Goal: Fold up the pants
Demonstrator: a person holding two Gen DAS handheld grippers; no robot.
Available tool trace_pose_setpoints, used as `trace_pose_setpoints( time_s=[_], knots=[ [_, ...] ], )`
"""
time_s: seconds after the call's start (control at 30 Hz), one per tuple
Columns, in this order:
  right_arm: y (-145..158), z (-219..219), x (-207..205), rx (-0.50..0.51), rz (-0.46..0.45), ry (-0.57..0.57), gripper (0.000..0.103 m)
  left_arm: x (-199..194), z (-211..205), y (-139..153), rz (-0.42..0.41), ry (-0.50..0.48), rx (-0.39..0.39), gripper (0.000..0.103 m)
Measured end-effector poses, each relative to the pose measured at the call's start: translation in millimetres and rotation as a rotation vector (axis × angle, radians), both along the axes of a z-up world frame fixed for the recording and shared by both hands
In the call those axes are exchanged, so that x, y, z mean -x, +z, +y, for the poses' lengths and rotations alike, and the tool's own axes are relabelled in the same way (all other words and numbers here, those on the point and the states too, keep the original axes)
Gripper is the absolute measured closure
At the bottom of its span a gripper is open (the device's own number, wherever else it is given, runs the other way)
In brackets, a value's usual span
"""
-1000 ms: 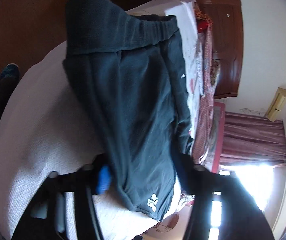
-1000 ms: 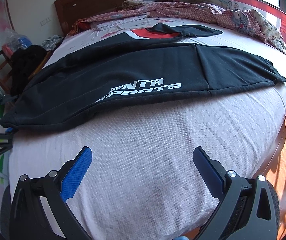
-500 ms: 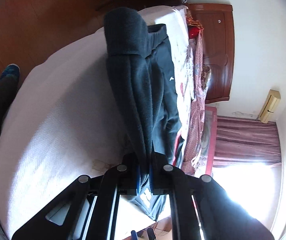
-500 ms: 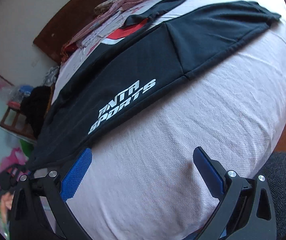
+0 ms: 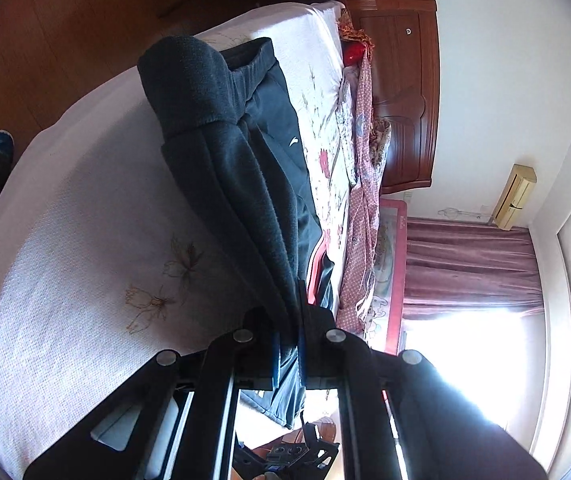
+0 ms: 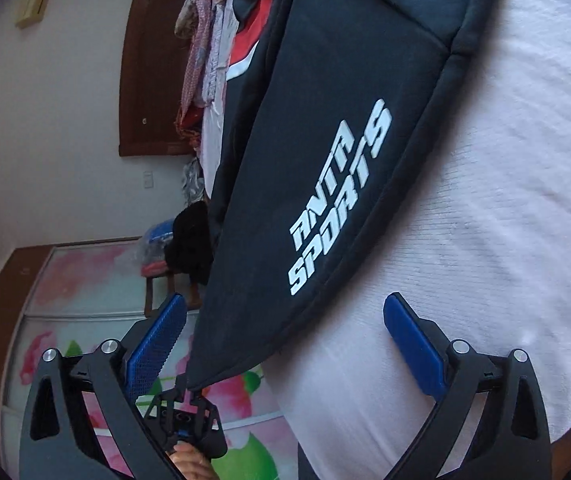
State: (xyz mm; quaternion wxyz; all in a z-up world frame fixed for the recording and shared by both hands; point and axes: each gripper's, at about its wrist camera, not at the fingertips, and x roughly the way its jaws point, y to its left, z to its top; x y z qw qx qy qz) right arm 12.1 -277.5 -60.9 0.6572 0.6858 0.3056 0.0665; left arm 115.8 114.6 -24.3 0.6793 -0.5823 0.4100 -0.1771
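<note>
Pants point(image 5: 221, 128) are spread along the bed point(image 5: 65, 240), one end lifted — pinched tight between the blue pads of the left hand-held gripper point(image 5: 287, 354), which is angled slightly downward. The right hand-held gripper point(image 6: 281, 344) is rolled onto its side, jaws wide though just closing a little, the pants' edge between them ungripped.

Left tongs point(image 5: 287, 354) pinched tight, right tongs point(image 6: 285, 344) spread wide (just closing slightly, gripping nothing)
</note>
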Motion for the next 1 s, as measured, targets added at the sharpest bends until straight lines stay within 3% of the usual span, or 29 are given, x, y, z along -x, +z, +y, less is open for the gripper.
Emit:
trace_pose_setpoints(
  time_s=[0.2, 0.27, 0.3, 0.33, 0.4, 0.5, 0.7, 1.0],
  knots=[
    [-1.1, 39.3, -33.6, -0.007, 0.067, 0.048, 0.014, 8.0, -2.7, -2.1, -0.017, 0.0, 0.012, 0.098],
    [2.5, 39.6, -38.0, 0.005, 0.092, 0.02, 0.033, 8.5, -3.3, -1.4, -0.017, 0.003, 0.018, 0.098],
    [-0.4, 38.1, -38.8, 0.01, 0.117, -0.004, 0.047, 9.1, -2.8, -1.3, -0.018, 0.005, 0.014, 0.098],
    [-2.3, 36.2, -38.5, 0.022, 0.15, -0.018, 0.07, 11.2, -2.0, -2.5, -0.019, 0.007, 0.012, 0.098],
    [-3.3, 32.1, -36.0, 0.047, 0.18, -0.028, 0.096, 13.3, -1.4, -5.2, -0.019, 0.01, 0.002, 0.098],
    [24.3, 37.5, -34.6, 0.208, 0.132, 0.037, 0.097, 17.4, -2.4, -7.9, -0.026, 0.015, -0.019, 0.098],
    [59.2, 30.2, -8.5, 0.247, 0.027, 0.101, 0.097, 44.5, 6.7, -1.3, -0.053, 0.043, -0.036, 0.098],
    [55.9, 19.5, 60.9, 0.253, 0.03, 0.189, 0.097, 128.6, 5.1, 8.7, -0.036, -0.003, -0.102, 0.098]
  ],
)
